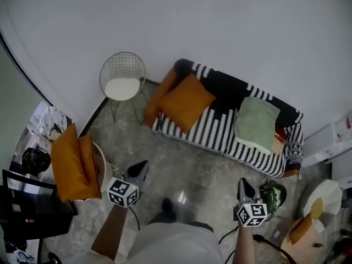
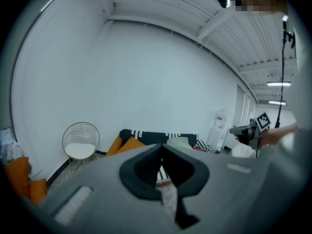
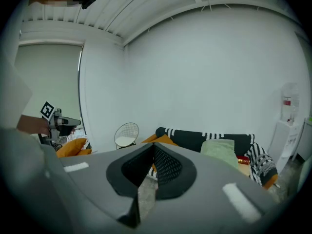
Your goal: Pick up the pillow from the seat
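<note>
Left gripper [image 1: 141, 168] & right gripper [image 1: 245, 185] sit low in the head view, both w/ jaws clenched together, nothing between them. Orange pillow [image 1: 187, 102] is at frame centre on the striped sofa [image 1: 220, 133], at its left end, well apart from both grippers. Green pillow [image 1: 257, 122] lies to its right. Small red item beside that is too small to tell. In both gripper views the jaw housings hide the sofa's front.

Your left gripper [image 2: 161, 150] hides most of the sofa [image 2: 146, 134] — and the red thing [image 1: 280, 134] (beside the green pillow [image 1: 257, 122]) is too small to name.
</note>
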{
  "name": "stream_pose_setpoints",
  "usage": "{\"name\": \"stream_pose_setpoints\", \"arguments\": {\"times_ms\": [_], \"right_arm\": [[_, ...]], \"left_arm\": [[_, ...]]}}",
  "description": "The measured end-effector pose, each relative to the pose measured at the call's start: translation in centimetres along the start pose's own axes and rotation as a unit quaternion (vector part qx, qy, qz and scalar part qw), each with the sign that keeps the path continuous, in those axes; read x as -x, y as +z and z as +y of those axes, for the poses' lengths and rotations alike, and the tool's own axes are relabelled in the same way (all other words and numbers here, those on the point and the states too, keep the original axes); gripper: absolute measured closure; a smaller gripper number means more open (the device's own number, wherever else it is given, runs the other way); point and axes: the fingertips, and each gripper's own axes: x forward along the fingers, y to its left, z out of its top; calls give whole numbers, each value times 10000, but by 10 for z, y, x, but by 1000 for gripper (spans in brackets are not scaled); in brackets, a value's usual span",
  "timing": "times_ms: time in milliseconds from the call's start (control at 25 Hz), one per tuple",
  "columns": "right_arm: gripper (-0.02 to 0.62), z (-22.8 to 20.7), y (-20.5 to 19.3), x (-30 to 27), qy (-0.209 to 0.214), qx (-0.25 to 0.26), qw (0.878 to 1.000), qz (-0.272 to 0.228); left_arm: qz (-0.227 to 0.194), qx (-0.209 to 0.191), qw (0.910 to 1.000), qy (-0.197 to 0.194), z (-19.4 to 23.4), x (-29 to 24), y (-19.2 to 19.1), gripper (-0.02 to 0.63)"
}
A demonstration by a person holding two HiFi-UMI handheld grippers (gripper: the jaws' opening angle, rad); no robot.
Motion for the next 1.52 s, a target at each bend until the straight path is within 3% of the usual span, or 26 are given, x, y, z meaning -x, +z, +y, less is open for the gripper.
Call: {"name": "stream_pose_setpoints", "arguments": {"times_ms": [400, 680, 1120, 1520], "right_arm": [[591, 21, 24, -40, -226, 28, 9997, -114], [591, 27, 23, -50, -263, -45, 9996, -15], [591, 18, 38, -99, 3, -18, 10000, -45], [592, -14, 70, -171, 343, 99, 9993, -108]], "left_arm": [[26, -93, 9998, -155, 60, -12, 11, 607], [52, -79, 9997, -237, 68, -21, 14, 607], [72, -59, 9998, -152, 86, -45, 23, 607], [26, 15, 10000, 71, 113, -107, 52, 607]]}}
